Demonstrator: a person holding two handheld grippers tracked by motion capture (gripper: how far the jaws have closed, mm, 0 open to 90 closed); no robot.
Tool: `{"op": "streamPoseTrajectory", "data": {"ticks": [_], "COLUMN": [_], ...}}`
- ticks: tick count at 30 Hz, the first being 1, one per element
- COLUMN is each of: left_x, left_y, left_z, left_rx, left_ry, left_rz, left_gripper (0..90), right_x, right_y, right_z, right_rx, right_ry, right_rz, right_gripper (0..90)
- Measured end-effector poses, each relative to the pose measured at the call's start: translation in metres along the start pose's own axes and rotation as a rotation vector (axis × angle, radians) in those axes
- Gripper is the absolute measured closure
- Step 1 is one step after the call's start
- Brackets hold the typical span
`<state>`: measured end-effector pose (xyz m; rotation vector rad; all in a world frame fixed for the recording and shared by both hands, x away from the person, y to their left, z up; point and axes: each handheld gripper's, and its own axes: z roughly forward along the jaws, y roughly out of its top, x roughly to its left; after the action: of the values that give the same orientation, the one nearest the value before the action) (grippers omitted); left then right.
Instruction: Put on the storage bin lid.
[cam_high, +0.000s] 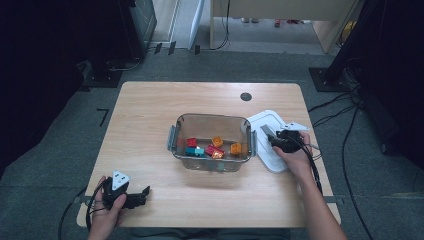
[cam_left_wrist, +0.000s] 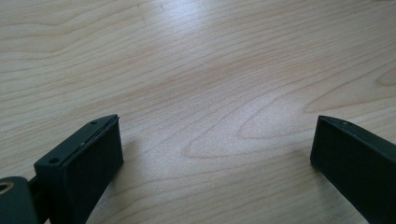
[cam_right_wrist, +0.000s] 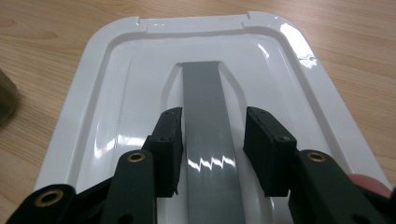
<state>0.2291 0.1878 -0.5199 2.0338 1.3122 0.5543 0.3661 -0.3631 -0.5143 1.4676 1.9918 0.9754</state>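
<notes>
The left tool (cam_high: 142, 192) lies low on the bench (cam_high: 150, 115) near its front left corner, held in the left hand (cam_high: 107, 215) with the forearm coming in from the bottom edge; in the left gripper view its jaws stand wide apart, released, over bare wood grain, with open bench all round. Toward the middle stands a clear bin (cam_high: 212, 142) with grey side latches, holding red, orange and teal blocks (cam_high: 212, 148); wide bare bench lies behind it and to its left. Just right of the bin, touching or nearly touching its side, lies the lid (cam_right_wrist: 205, 98), white, glossy, with rounded corners, a raised rim and a grey handle strip (cam_right_wrist: 208, 121) running down its middle. It sits close to the bench's right edge. The right tool (cam_right_wrist: 212, 144) is down over the lid, jaws straddling the strip, one each side with small gaps showing; it is not yet clenched on it. The right hand (cam_high: 295, 157) reaches in from the lower right, forearm angled toward the bin.
</notes>
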Motion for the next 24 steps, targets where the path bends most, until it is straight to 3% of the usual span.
{"op": "streamPoseTrajectory", "data": {"ticks": [5,11,13,24], "left_x": [0.0,0.0,0.0,0.0], "left_y": [0.0,0.0,0.0,0.0], "left_z": [0.0,0.0,0.0,0.0], "left_rx": [0.0,0.0,0.0,0.0], "left_ry": [0.0,0.0,0.0,0.0], "left_rz": [0.0,0.0,0.0,0.0], "left_gripper": [2.1,2.1,2.1,2.1], "right_x": [0.0025,0.0032,0.0036,-0.0014], "right_y": [-0.0011,-0.0016,-0.0012,0.0015], "right_z": [-0.0006,-0.0007,-0.0012,-0.008], "right_rx": [-0.001,-0.001,0.0,-0.005], "right_ry": [0.0,0.003,0.003,-0.002], "right_rz": [-0.025,-0.016,-0.039,0.017], "right_gripper": [65.9,67.2,67.9,68.1]}}
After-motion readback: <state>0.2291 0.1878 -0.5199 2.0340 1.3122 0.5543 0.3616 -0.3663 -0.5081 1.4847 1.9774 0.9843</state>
